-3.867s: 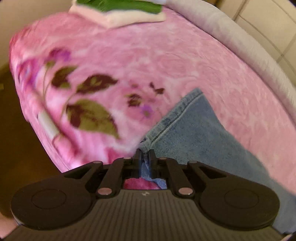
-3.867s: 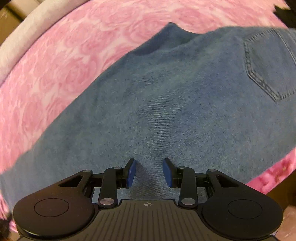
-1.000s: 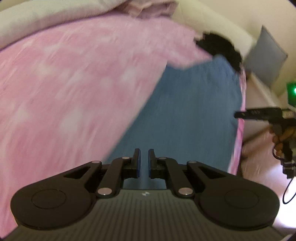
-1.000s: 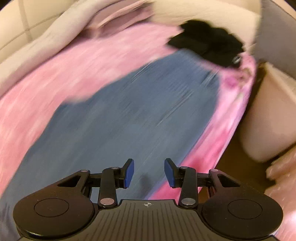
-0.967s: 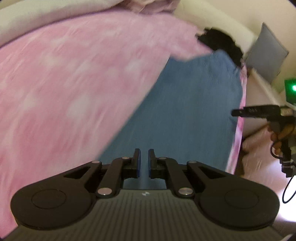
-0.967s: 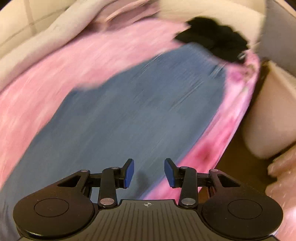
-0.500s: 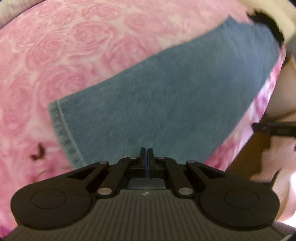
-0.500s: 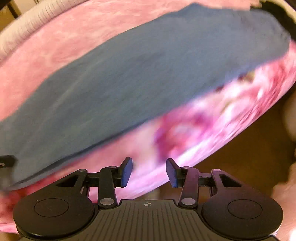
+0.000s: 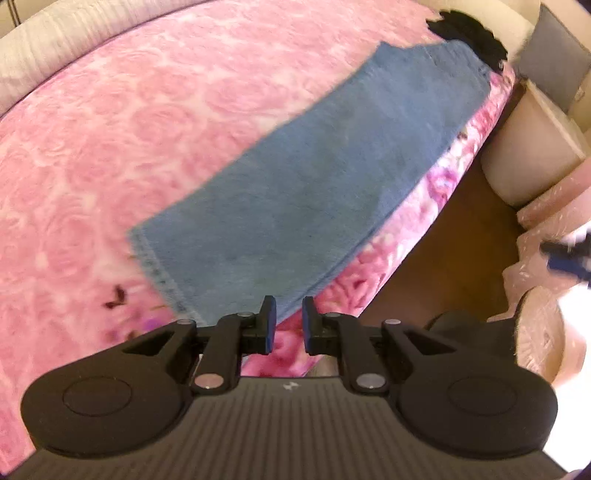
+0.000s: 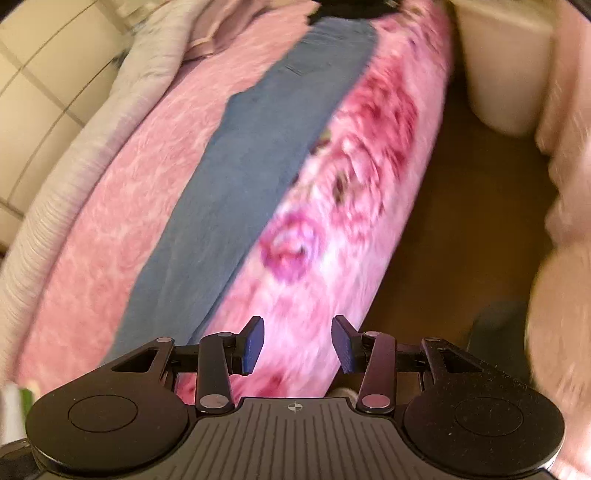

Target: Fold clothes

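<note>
A pair of blue jeans [image 9: 317,177] lies flat as a long strip on the pink rose bedspread [image 9: 110,129], its hem end nearest in the left wrist view. My left gripper [image 9: 285,325] hovers just off the hem corner by the bed's edge; its jaws are opening and nothing is between them. In the right wrist view the jeans [image 10: 236,155] run lengthwise along the bedspread [image 10: 325,206], blurred. My right gripper [image 10: 297,343] stands open and empty over the flowered side of the bed, to the right of the denim.
A black garment [image 9: 465,29] lies at the jeans' far end. A grey-white quilt [image 10: 74,147] borders the bed's far side. Brown floor [image 10: 461,206] and a cream piece of furniture [image 9: 524,140] lie beside the bed. A person's pink-clad legs [image 10: 569,221] stand at right.
Both grippers have pulled back toward the near bed edge, so the jeans look farther off. The left jaws, shut half a second ago, have parted. The right view has rolled.
</note>
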A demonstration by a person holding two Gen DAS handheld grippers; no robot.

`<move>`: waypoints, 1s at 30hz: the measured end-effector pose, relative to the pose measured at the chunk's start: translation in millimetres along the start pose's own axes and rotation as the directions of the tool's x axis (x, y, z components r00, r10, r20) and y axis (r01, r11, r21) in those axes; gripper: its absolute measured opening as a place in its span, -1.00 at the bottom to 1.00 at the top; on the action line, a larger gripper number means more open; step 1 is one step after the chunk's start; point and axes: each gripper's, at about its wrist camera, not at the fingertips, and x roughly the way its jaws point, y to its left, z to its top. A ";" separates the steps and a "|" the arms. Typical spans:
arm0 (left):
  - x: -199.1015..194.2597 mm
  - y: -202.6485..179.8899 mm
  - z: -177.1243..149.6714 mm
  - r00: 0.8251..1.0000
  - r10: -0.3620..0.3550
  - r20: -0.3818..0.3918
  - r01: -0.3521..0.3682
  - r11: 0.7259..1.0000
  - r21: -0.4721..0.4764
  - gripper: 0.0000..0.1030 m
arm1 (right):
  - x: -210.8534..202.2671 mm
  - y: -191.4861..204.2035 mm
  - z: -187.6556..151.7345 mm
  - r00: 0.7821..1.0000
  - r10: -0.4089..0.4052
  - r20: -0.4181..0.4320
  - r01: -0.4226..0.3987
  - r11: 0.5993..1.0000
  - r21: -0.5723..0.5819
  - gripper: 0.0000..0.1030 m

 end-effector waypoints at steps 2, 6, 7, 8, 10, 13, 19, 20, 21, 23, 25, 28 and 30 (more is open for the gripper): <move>-6.6 14.7 -0.6 1.000 0.007 -0.009 -0.008 1.000 -0.012 -0.79 | -7.8 -0.4 -14.0 1.000 0.020 -0.013 -0.020 0.999 0.045 -0.14; -5.8 39.0 -9.1 0.997 0.057 -0.056 -0.056 0.998 0.018 -0.79 | 4.3 9.4 -47.7 0.997 0.051 -0.049 -0.046 0.995 0.093 -0.15; -3.8 45.6 -11.6 0.996 0.050 -0.069 -0.049 0.999 0.017 -0.79 | 9.8 12.9 -58.6 0.996 0.058 -0.067 -0.051 0.993 0.106 -0.15; -2.0 52.9 -13.8 0.996 0.039 -0.082 -0.038 0.999 0.011 -0.79 | 15.3 17.0 -69.0 0.994 0.065 -0.083 -0.055 0.991 0.118 -0.17; 1.8 67.7 -16.5 0.995 0.013 -0.094 -0.013 1.000 -0.003 -0.79 | 28.7 31.5 -87.7 0.989 0.095 -0.110 -0.078 0.986 0.149 -0.23; 14.8 94.5 -15.5 0.994 -0.031 -0.104 0.029 0.999 -0.026 -0.78 | 50.9 58.0 -115.0 0.977 0.172 -0.126 -0.142 0.965 0.218 -0.36; 41.9 142.1 7.8 0.986 -0.120 -0.114 0.120 0.993 0.000 -0.70 | 98.8 95.3 -165.7 0.931 0.358 -0.077 -0.278 0.828 0.487 -0.53; 45.0 149.0 12.3 0.985 -0.131 -0.109 0.131 0.991 0.000 -0.69 | 106.0 98.9 -172.5 0.925 0.376 -0.055 -0.292 0.795 0.532 -0.53; 47.9 156.2 17.5 0.984 -0.142 -0.104 0.143 0.990 -0.002 -0.68 | 111.9 101.8 -178.6 0.922 0.386 -0.034 -0.300 0.766 0.569 -0.53; 53.5 167.9 26.8 0.980 -0.173 -0.097 0.174 0.985 -0.004 -0.63 | 122.5 109.7 -190.2 0.920 0.393 -0.003 -0.309 0.728 0.612 -0.53; 59.5 175.8 35.2 0.974 -0.204 -0.095 0.205 0.979 0.001 -0.57 | 130.0 119.2 -196.8 0.927 0.375 0.004 -0.298 0.732 0.613 -0.53; 69.4 184.0 44.0 0.968 -0.231 -0.098 0.232 0.973 0.000 -0.56 | 136.2 126.9 -205.8 0.945 0.328 0.007 -0.263 0.744 0.614 -0.53; 76.6 189.5 49.5 0.966 -0.238 -0.100 0.238 0.971 -0.015 -0.55 | 137.1 127.7 -210.4 0.953 0.302 0.006 -0.240 0.745 0.623 -0.53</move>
